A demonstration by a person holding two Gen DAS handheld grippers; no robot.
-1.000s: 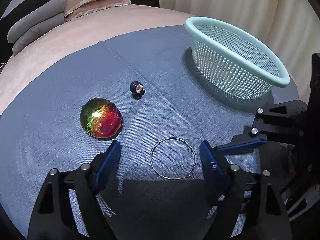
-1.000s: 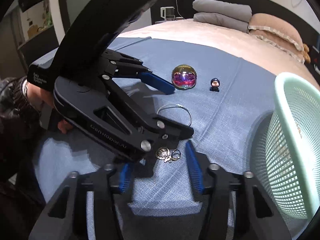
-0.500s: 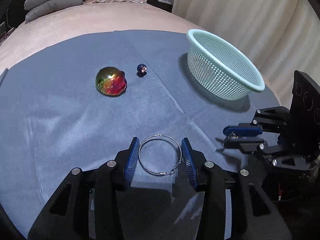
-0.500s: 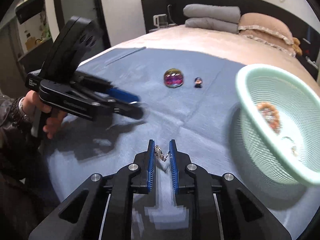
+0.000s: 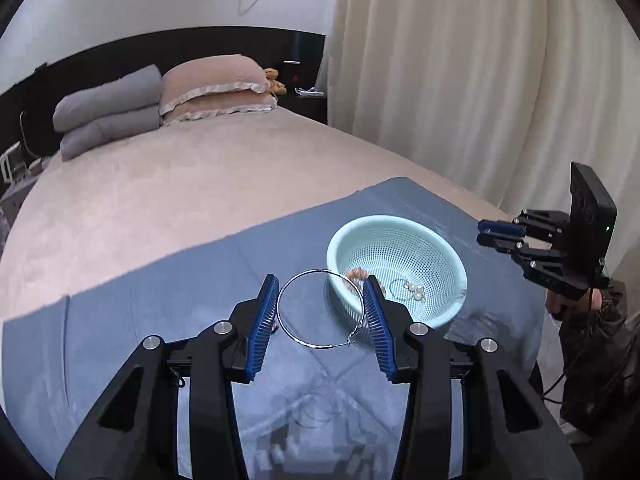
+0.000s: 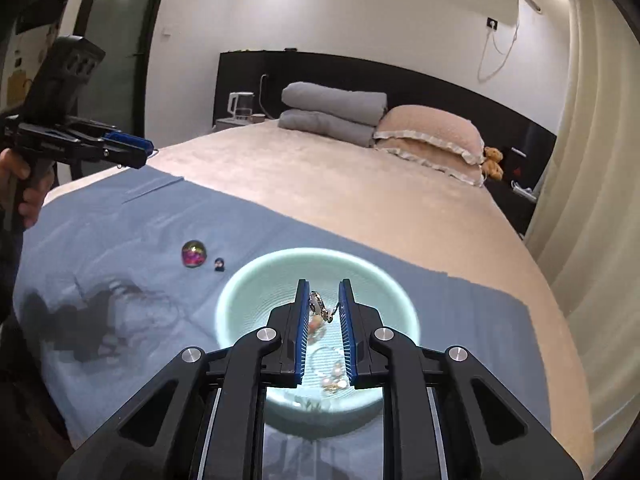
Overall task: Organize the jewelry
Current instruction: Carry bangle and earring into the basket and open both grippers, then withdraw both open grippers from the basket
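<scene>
We've got the silver hoop (image 5: 320,309) pinched across its width between the blue pads (image 5: 262,322) of the left gripper (image 5: 321,320), lifted above the blue cloth (image 5: 160,300); its far edge overlaps the near rim of the mint basket (image 5: 456,268) in that view. Right gripper (image 6: 323,328) hangs directly over the basket (image 6: 240,292), jaws nearly together, pinching a small chain-and-charm piece (image 6: 319,306) near the tips. In the basket bottom we see pearl earrings (image 5: 414,290), a thin ring-shaped piece just beside them, and orange-pink beads (image 5: 356,273) by the near wall.

On the cloth, left of the basket: an iridescent dome (image 6: 194,253) with a tiny dark figurine (image 6: 219,265) just beside it, both well apart from either gripper.

The cloth covers the foot of a beige bed (image 6: 340,184). At the head: folded grey blankets (image 6: 332,114), frilled pink pillows (image 6: 432,138), a small teddy bear (image 6: 492,162), and a black headboard (image 6: 360,76). Cream curtains (image 5: 460,80) to the right.
</scene>
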